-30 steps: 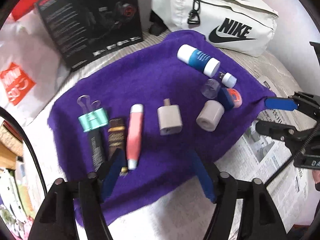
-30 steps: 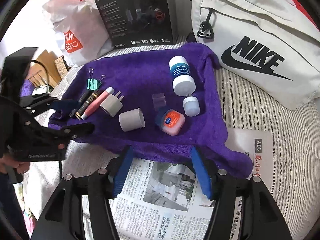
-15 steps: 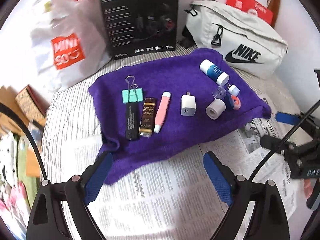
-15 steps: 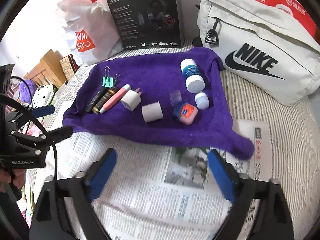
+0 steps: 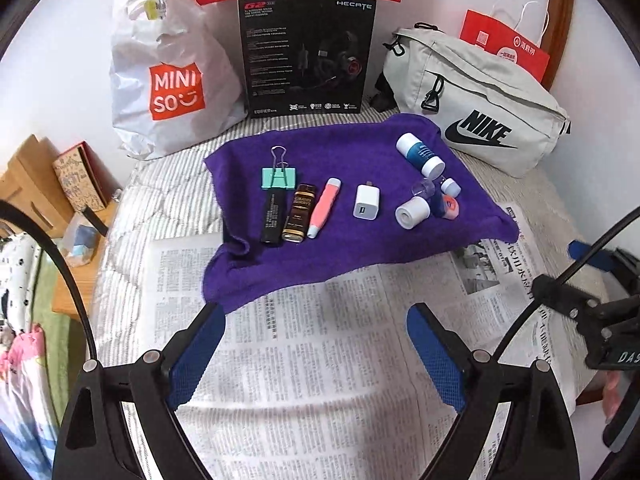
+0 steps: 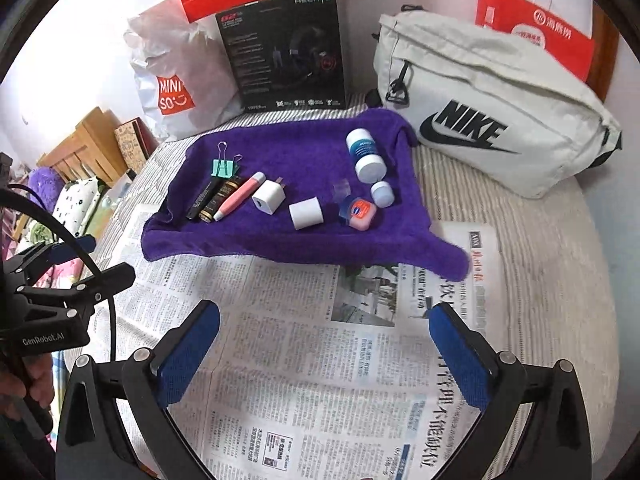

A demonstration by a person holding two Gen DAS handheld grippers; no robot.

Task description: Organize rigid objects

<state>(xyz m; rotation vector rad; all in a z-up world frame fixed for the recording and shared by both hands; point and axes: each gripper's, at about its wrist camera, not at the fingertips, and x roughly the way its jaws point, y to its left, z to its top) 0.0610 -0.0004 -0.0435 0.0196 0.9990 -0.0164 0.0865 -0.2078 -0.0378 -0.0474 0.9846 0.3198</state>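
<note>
Purple towel point(image 5: 352, 248) of small objects, beyond both open, empty tongs point(image 5: 316, 354)

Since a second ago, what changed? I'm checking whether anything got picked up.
Both tongs, left and right, pulled back from the purple towel over the newspaper and opened wider. Nothing was grasped or released. The items on the towel stayed put.

On the purple towel point(image 5: 340, 152) lie nine small objects, perhaps ten, and one binder clip point(image 5: 279, 178).
</note>
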